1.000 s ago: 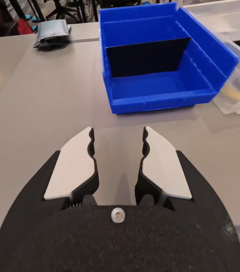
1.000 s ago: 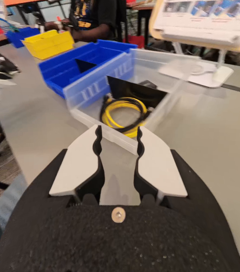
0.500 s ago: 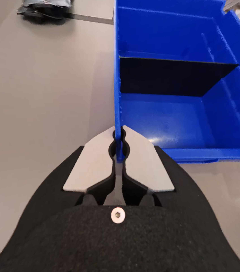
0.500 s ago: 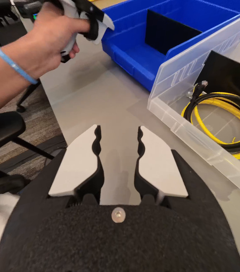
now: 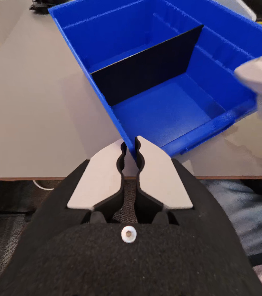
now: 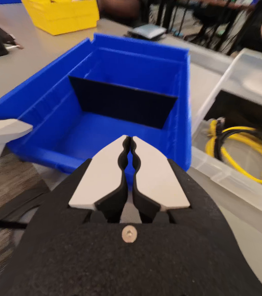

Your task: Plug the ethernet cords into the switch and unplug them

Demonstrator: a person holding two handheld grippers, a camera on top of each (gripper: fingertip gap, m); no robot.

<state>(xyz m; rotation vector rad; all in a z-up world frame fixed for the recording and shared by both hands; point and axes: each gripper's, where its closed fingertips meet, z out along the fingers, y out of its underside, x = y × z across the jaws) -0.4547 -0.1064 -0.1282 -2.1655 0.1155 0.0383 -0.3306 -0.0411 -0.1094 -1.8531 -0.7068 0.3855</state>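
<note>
Keep the left gripper (image 5: 130, 145) clamped on the near left corner wall of the blue bin (image 5: 164, 112) and draw the bin evenly along the desk (image 5: 35, 104) so it does not twist further. The right gripper (image 6: 129, 139), open half a second ago, is now clenched on nothing above the bin's front wall, and the bin sits more skewed than before. The ethernet cords (image 6: 233, 153) lie coiled in the clear bin (image 6: 220, 174) alongside; no switch is visible.
</note>
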